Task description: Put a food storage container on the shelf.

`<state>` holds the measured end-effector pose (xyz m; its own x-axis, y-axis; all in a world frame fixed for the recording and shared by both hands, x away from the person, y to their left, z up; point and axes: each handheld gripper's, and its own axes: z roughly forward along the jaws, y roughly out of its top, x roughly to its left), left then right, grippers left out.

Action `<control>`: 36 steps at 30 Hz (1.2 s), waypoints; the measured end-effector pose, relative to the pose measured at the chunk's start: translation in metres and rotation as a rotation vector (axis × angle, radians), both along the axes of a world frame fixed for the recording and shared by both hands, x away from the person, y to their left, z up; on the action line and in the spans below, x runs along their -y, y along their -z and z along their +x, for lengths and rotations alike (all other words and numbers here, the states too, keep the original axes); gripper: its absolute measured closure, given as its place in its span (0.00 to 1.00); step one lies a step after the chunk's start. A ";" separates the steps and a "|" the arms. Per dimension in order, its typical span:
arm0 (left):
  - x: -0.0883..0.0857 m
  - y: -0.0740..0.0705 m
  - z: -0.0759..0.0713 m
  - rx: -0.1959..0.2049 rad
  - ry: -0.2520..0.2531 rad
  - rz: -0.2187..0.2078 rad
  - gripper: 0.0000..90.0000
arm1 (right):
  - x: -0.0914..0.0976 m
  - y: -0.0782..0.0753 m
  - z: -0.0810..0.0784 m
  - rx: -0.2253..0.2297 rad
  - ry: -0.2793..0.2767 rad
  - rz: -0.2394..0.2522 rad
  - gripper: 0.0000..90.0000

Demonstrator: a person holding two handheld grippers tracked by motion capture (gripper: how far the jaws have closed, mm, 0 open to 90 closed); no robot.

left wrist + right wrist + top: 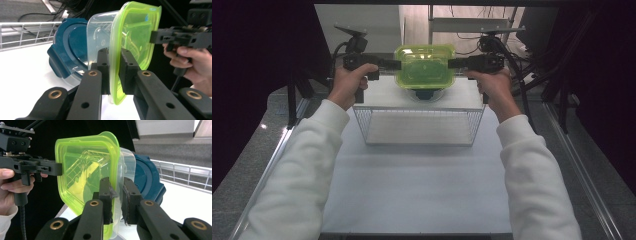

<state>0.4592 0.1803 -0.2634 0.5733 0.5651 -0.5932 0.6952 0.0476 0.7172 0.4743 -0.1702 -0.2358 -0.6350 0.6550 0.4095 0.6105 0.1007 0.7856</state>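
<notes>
A clear container (100,32) with a bright green lid (424,67) hangs in the air past the far side of a wire basket (419,125). My left gripper (394,64) is shut on its left rim and my right gripper (453,63) on its right rim. In the left gripper view the jaws (115,66) pinch the green lid's (135,37) edge. The right gripper view has its jaws (117,192) clamped over the green lid (85,170) and the clear container's (127,162) rim. A dark blue round container (428,94) sits on the table just beneath.
The wire basket stands on the white table (412,180), open side up, between me and the held container. Its rail (25,32) runs behind the blue container (71,47). Cables and a metal frame (472,25) lie at the back.
</notes>
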 end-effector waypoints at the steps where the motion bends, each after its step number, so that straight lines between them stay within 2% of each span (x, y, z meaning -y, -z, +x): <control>1: 0.000 0.000 0.001 0.000 -0.002 -0.006 0.89 | 0.000 0.001 0.002 -0.008 0.000 0.009 0.87; 2: -0.001 0.000 0.002 0.000 0.004 -0.002 0.89 | 0.000 0.001 0.003 -0.010 0.000 0.009 0.87; 7: 0.000 0.001 0.010 -0.028 -0.018 -0.036 0.89 | 0.001 0.004 0.011 -0.042 0.016 0.024 0.86; 10: -0.001 0.003 0.016 -0.051 -0.031 -0.067 0.89 | 0.001 0.005 0.019 -0.079 0.030 0.045 0.85; 17: -0.004 0.014 0.031 -0.094 -0.053 -0.131 0.87 | 0.000 0.011 0.033 -0.133 0.049 0.074 0.81; 20: -0.005 0.017 0.035 -0.098 -0.054 -0.148 0.85 | 0.000 0.015 0.039 -0.173 0.063 0.100 0.80; 23: -0.006 0.022 0.039 -0.115 -0.057 -0.179 0.84 | 0.000 0.017 0.042 -0.185 0.070 0.113 0.79; 29: -0.004 0.026 0.042 -0.135 -0.077 -0.201 0.82 | 0.002 0.023 0.046 -0.221 0.092 0.153 0.78; 36: -0.003 0.030 0.042 -0.129 -0.091 -0.213 0.79 | 0.003 0.027 0.047 -0.227 0.087 0.178 0.75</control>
